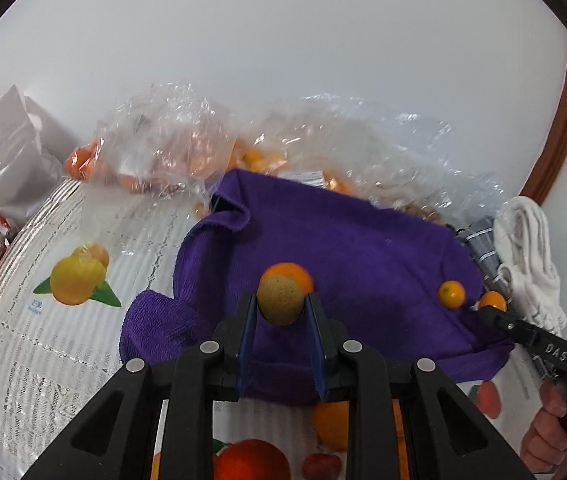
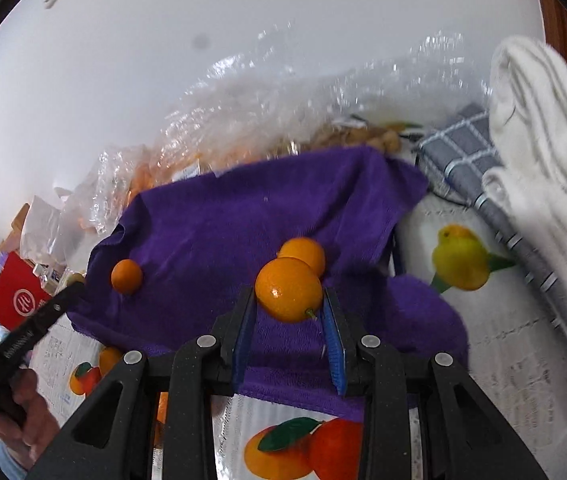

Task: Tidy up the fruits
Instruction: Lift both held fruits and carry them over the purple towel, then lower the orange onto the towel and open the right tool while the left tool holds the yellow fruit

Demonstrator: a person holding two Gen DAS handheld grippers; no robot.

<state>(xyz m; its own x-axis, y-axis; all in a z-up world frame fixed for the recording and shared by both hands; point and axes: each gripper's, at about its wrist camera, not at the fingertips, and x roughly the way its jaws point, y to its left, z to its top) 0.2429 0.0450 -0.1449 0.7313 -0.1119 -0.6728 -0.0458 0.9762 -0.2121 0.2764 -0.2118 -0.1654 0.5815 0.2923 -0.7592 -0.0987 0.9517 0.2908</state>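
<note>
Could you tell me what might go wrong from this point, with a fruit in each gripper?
1. The left gripper pinches the round brownish-green fruit only at its fingertips, so it could slip out.
2. The right gripper holds a glossy orange just as shallowly.
3. Loose oranges on the purple towel could roll if nudged.

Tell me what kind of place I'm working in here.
Probably a home table against a plain white wall: a fruit-printed plastic tablecloth, clear plastic bags of small oranges, and folded white towels beside a purple terry towel.
</note>
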